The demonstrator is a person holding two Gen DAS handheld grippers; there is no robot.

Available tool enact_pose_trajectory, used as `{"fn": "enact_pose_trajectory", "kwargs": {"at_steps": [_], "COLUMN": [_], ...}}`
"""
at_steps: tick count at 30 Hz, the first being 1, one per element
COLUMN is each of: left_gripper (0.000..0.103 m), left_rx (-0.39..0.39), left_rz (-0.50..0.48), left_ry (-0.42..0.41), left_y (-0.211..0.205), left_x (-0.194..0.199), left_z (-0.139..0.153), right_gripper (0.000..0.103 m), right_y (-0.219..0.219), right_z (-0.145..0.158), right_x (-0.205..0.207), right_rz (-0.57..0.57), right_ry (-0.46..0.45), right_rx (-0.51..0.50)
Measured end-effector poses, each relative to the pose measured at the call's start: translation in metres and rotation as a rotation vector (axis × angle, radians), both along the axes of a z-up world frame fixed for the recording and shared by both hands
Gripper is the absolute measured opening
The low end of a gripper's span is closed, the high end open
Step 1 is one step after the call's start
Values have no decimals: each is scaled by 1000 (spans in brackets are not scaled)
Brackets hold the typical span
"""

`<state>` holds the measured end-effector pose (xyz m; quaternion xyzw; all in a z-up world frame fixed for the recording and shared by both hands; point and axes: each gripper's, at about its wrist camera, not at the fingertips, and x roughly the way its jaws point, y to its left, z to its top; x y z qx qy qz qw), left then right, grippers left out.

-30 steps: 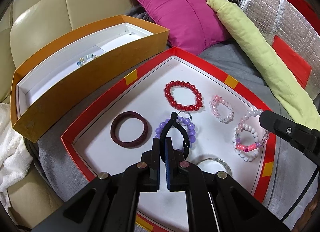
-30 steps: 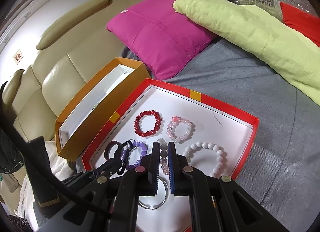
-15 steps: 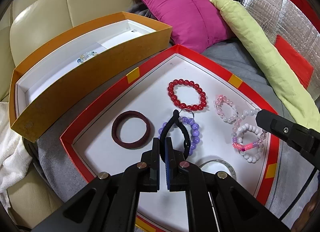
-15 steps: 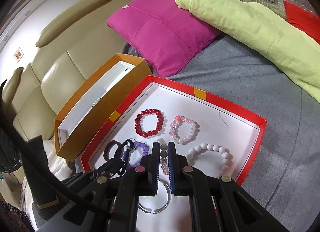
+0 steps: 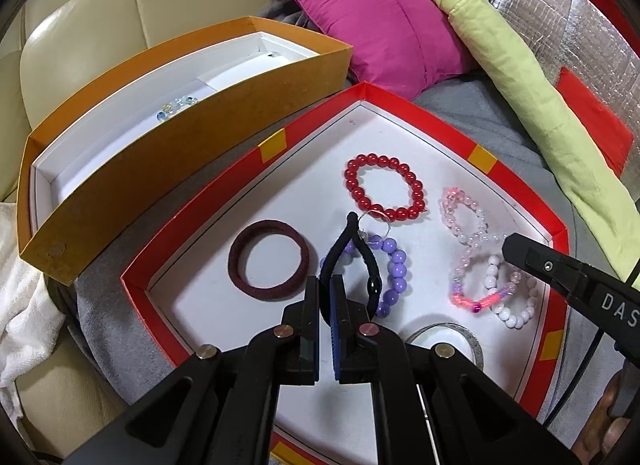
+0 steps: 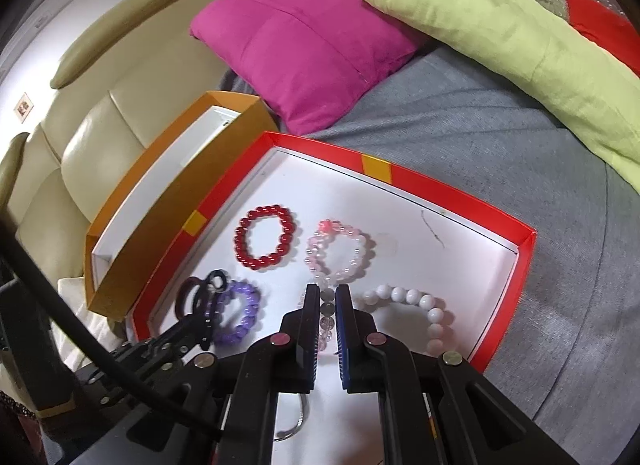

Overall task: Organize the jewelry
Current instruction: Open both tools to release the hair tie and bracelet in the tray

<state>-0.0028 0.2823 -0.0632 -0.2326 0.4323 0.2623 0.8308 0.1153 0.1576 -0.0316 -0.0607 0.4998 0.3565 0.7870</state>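
My left gripper (image 5: 326, 285) is shut on a black hair tie (image 5: 352, 255) with a small silver ring, held above the red-rimmed tray (image 5: 224, 181). Under it lies a purple bead bracelet (image 5: 394, 271). A maroon hair tie (image 5: 269, 259), a red bead bracelet (image 5: 384, 191), a pink bracelet (image 5: 464, 217), a pink-and-clear bracelet (image 5: 476, 285) and a white bead bracelet (image 5: 516, 311) lie in the tray. My right gripper (image 6: 328, 293) is shut and empty above the clear beads (image 6: 326, 309). The white bracelet (image 6: 416, 305) lies to its right.
An orange box (image 5: 168, 153) with a few small glass beads (image 5: 176, 109) stands left of the tray. A magenta cushion (image 5: 372, 13) and a green pillow (image 5: 528, 93) lie behind. A silver bangle (image 5: 448, 335) lies at the tray's near edge. Grey cloth (image 6: 500, 153) covers the sofa.
My left gripper has lifted and drawn back slightly with the black hair tie. My right gripper has moved slightly nearer the tray, still shut.
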Motion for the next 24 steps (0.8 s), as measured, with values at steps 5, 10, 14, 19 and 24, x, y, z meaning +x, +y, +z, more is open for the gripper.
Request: {"fn": "enact_pose_trajectory", "kwargs": {"at_steps": [5,10,14,19,24], "left_gripper": [6,21,61,65,72], "left_rx": [10,3,33,74,129], "left_rz": [4,39,90,87,66], "left_ry": [5,7,-10,-53,-70], "left_y": [1,6,9,0,-21], "left_x": [0,-2,-11,-24,-41], "left_z": [-1,-3,4,21,42], "right_gripper": [9,16,77,78,87], "right_y": [-5,-7,-16,-33,-63], "right_z": [-5,-8,1,26,55], "right_x": [8,12,8,-8,-42], "right_rz": [-25,-41,-73,-69,-46], "right_ry": [11,23,-21,-101,-231], "right_rx": [-14,-36,-39,-35,-63]}}
